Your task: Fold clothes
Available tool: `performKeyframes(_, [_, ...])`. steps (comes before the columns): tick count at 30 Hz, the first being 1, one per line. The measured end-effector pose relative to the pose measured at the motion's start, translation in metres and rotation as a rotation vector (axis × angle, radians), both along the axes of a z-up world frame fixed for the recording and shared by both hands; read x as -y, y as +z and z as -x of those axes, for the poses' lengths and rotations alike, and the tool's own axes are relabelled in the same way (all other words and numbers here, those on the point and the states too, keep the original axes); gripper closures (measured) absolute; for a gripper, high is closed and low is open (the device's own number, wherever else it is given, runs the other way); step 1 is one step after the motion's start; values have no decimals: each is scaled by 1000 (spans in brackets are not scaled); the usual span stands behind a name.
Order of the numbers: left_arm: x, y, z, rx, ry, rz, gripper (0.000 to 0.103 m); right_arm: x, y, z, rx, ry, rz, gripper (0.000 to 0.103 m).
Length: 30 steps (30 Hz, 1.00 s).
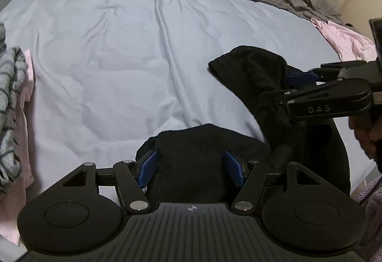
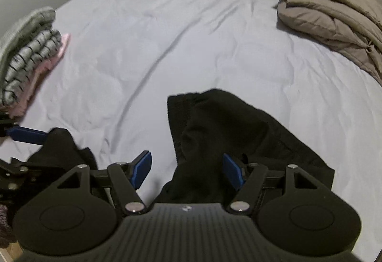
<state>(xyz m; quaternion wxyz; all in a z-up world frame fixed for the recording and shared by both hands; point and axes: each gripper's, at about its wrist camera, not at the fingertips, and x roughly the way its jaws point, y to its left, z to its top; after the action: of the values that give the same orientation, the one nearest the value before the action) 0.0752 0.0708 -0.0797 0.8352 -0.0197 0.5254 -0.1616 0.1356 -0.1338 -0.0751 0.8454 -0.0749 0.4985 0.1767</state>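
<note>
While both claws gape around one black garment (image 1: 198, 142), two folded stacks sit aside.

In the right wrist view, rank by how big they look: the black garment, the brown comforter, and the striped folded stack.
1. black garment, though it's nearest the camera, so that's unsure
2. brown comforter
3. striped folded stack

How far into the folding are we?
Done: a folded stack sits at the bed's left edge, grey striped over pink. In hand: the black garment, bunched, with both jaws spread around its folds, left hand-held gripper and right hand-held gripper; neither looks clamped. Left: folding the black piece, plus a crumpled pink garment at the right.
</note>
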Motion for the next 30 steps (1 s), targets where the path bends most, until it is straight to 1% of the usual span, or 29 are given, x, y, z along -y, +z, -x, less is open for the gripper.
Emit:
performKeyframes(1, [-1, -2, -1, -11, 6, 2, 44, -2, -4, -3, -7, 2, 8, 34])
performKeyframes(3, [-4, -7, -3, -33, 18, 7, 54, -6, -13, -8, -21, 5, 22, 36])
performKeyframes(4, [-4, -10, -4, -40, 20, 8, 56, -7, -16, -9, -31, 7, 24, 38])
performKeyframes(5, [-4, -11, -5, -46, 22, 9, 61, -7, -18, -9, -36, 10, 24, 42])
performKeyframes(6, [-4, -13, -5, -50, 24, 10, 68, -7, -20, -9, -40, 13, 25, 53])
performKeyframes(7, [-4, -14, -6, -53, 23, 10, 71, -7, -21, -9, -40, 13, 31, 71])
performKeyframes(8, [-3, -14, -5, -53, 17, 7, 77, -7, -22, -8, -36, 10, 36, 79])
performKeyframes(9, [-2, -14, -5, -52, 12, 5, 83, -6, -21, -8, -33, 7, 39, 82])
performKeyframes(10, [-1, -12, -4, -43, 10, 2, 87, -4, -20, -7, -30, 4, 32, 87])
performKeyframes(11, [-1, -11, -3, -35, 9, 0, 95, -3, -18, -7, -24, -1, 23, 90])
performKeyframes(14, [-1, -1, 1, 12, 30, -3, 98, 4, -7, -3, 13, -17, 5, 93])
performKeyframes(16, [-3, 9, 3, 57, 54, -7, 99, 10, 5, 1, 60, -38, 1, 94])
performKeyframes(20, [-9, 41, 7, 186, 113, -14, 100, 25, 34, 8, 165, -95, -10, 94])
performKeyframes(24, [-16, 85, 16, 355, 171, 20, 100, 51, 70, 17, 276, -187, -57, 94])
performKeyframes(28, [-15, 121, 36, 504, 168, 26, 100, 77, 103, 33, 359, -258, -99, 94])
performKeyframes(30, [-14, 128, 45, 516, 138, 19, 100, 88, 112, 43, 368, -267, -111, 94])
